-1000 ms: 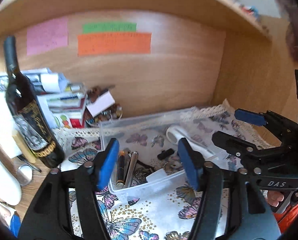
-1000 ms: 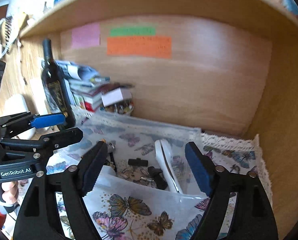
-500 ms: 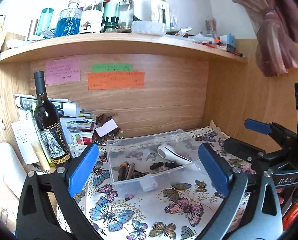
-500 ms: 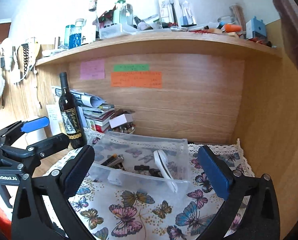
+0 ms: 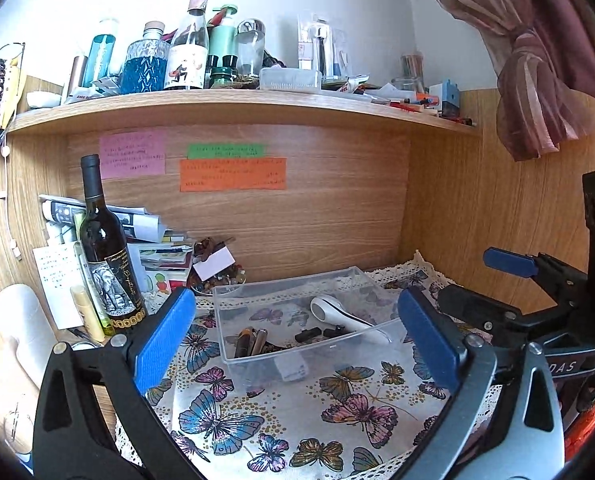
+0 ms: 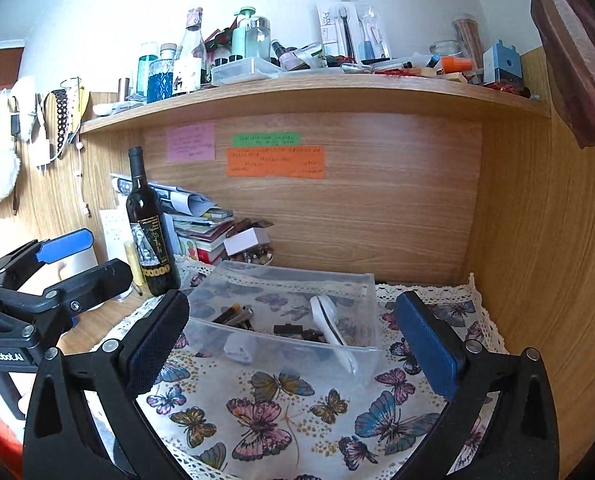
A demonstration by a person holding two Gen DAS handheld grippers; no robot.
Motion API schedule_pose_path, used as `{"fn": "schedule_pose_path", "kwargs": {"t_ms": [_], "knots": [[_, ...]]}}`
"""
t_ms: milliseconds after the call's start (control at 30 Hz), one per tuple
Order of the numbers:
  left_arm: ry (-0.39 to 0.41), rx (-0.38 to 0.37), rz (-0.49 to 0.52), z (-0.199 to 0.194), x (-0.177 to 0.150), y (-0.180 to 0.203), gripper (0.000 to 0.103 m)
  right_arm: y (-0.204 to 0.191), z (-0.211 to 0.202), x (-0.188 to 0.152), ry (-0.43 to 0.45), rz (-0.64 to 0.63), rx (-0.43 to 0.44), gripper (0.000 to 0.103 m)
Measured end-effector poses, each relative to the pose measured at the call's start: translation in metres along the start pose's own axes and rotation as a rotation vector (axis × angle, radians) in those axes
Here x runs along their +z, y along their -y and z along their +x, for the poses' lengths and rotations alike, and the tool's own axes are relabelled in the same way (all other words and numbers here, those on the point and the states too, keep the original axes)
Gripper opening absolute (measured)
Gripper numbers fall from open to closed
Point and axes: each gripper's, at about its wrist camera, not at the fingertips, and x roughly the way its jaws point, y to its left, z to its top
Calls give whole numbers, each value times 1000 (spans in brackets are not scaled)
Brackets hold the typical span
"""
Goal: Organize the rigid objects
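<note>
A clear plastic bin sits on a butterfly-print cloth in a wooden desk nook. It holds a white handled tool, several pens or lighters and small black pieces. My left gripper is open and empty, held back above the cloth in front of the bin. My right gripper is open and empty, also in front of the bin. Each gripper shows in the other's view, the right one and the left one.
A dark wine bottle stands left of the bin by a stack of papers and books. A small bowl of beads is behind the bin. The shelf above carries bottles and clutter. A wooden side wall closes the right.
Both grippers have pulled back and up from the bin and opened wider. The bin and its contents now look smaller and the shelf above has come into view.
</note>
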Motion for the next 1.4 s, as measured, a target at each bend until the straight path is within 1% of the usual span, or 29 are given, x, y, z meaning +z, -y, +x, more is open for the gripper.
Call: {"fn": "schedule_pose_path", "kwargs": {"t_ms": [200, 500, 967, 1400], "knots": [[-2, 1, 4, 0, 0, 0, 103, 1, -2, 0, 2, 10, 12, 103], [-13, 2, -6, 4, -1, -2, 103, 0, -1, -2, 2, 9, 7, 103], [-13, -18, 7, 7, -2, 1, 103, 4, -1, -2, 0, 24, 0, 103], [-16, -26, -7, 12, -2, 0, 103, 8, -1, -3, 3, 34, -1, 103]]}}
